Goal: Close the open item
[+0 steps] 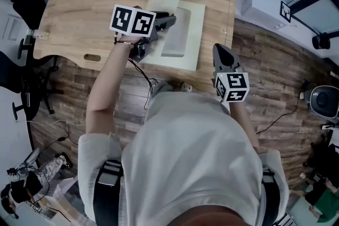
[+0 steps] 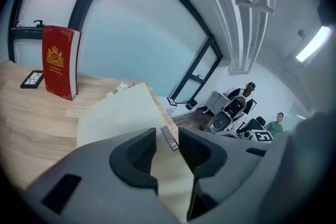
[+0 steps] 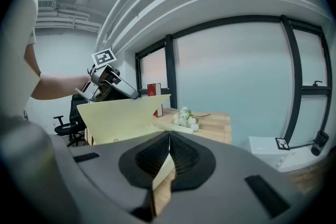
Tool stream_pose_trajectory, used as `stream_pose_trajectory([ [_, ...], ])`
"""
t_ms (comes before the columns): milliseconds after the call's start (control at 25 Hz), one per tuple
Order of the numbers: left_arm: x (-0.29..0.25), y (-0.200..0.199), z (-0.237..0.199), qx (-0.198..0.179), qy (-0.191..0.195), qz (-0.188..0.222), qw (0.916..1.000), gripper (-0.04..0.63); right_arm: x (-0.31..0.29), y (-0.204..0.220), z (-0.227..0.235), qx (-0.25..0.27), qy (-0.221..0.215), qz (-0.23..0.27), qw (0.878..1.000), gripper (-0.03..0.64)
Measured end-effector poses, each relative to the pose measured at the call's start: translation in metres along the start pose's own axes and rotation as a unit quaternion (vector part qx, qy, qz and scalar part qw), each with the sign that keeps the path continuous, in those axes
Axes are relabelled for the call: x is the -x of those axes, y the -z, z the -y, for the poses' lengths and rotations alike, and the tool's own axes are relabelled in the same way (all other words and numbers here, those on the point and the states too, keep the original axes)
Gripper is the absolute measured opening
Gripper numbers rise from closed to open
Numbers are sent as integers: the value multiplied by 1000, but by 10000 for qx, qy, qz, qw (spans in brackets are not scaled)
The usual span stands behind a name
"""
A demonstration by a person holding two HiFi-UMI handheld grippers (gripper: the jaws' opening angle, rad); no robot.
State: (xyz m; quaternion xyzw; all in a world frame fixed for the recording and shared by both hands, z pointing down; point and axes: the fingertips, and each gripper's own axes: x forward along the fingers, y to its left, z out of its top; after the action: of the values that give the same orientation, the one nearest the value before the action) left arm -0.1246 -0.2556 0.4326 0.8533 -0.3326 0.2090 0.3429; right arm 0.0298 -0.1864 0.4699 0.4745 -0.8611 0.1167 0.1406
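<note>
A pale cream flat cardboard box [image 1: 193,21] lies open on the light wooden table [image 1: 74,13], its hinged lid [image 3: 123,118] tilted up. The left gripper [image 2: 168,145] has its jaws apart, with the lid's free edge between them, not pinched. A small grey tag [image 2: 169,138] there is too blurred to read. The right gripper [image 3: 169,140] hangs by the box's near corner, pads together, apparently empty. The upright red book [image 2: 60,63] bears a gold crest, its lettering illegible.
</note>
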Motion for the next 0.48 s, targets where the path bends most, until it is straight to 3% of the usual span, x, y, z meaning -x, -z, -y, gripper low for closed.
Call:
stream_pose_trajectory([
  [480,-32,9,6,278,302,-71,9991,129,-3,1,11,-57,48,3,10000,18],
])
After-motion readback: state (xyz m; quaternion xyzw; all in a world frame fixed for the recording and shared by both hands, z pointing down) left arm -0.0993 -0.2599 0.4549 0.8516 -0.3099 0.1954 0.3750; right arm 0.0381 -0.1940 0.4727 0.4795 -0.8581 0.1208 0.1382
